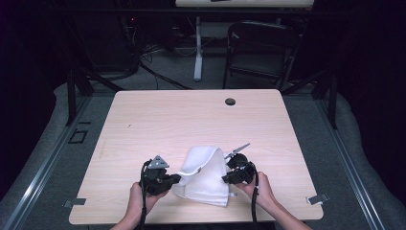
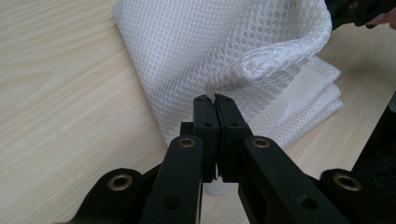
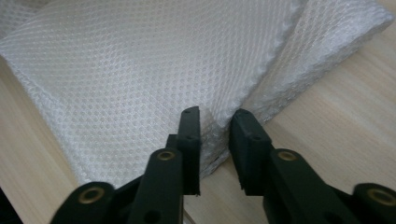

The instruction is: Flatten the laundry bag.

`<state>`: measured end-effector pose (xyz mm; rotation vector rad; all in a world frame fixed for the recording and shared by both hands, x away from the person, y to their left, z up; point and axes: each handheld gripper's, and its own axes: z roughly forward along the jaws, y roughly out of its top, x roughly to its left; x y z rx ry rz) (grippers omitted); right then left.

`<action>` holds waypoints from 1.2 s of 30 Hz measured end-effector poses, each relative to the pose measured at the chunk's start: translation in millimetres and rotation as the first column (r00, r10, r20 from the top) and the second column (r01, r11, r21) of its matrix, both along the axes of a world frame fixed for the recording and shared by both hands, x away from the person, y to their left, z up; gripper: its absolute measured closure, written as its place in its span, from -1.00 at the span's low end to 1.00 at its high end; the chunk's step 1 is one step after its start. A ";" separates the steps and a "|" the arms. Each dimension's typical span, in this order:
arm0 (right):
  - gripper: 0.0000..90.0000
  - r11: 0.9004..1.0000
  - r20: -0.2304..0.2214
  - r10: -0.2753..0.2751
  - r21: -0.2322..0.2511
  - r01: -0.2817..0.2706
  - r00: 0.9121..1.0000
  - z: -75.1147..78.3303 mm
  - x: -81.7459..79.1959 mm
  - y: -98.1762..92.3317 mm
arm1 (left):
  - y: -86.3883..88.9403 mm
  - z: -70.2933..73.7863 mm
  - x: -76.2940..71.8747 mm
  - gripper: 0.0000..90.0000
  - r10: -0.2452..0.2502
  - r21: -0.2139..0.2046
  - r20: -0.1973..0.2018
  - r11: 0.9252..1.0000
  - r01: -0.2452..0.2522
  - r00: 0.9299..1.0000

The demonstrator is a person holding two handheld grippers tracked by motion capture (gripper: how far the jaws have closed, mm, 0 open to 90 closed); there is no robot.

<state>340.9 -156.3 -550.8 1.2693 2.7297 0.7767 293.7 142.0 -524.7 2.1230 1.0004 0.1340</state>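
A white mesh cloth [image 1: 205,177], folded in layers, lies on the near middle of the bench [image 1: 167,120], between the two hands. The left tongs [image 1: 178,178] sit at the cloth's left edge; in the left gripper view [image 2: 215,100] the jaws are pressed together, and the mesh [image 2: 224,56] runs up right to their tips, so they look clamped on its edge, though the pinched bit itself is hidden. From that grip a top layer of the cloth rises and curls over toward the far side. The right tongs [image 1: 225,179] meet the cloth's right edge; in the right gripper view [image 3: 215,114] the jaws stand a little apart, with a fold of the mesh [image 3: 140,70] lying in the gap, not pressed by the pads. A small dark round hole [image 1: 230,101] sits near the bench's far edge.
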 end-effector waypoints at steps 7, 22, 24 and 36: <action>0.95 1.000 0.025 0.014 -0.003 -0.014 1.000 7.9 -4.0 -2.3 | 8.3 2.7 0.9 0.98 0.021 -0.008 -0.006 1.000 -0.021 1.000; 0.96 0.998 0.061 0.010 0.063 -0.014 0.998 40.7 -7.6 -23.2 | 23.8 1.6 7.4 0.95 0.103 -0.053 -0.064 0.993 -0.106 0.993; 0.96 0.997 0.065 0.018 0.076 -0.023 0.998 42.5 -8.9 -18.3 | 23.6 4.5 7.6 0.91 0.100 -0.031 -0.047 0.994 -0.101 0.994; 0.96 0.988 0.074 0.056 0.137 -0.066 0.996 52.0 -8.7 -5.3 | 9.9 18.0 1.2 -0.25 0.044 0.061 0.003 0.997 -0.044 0.999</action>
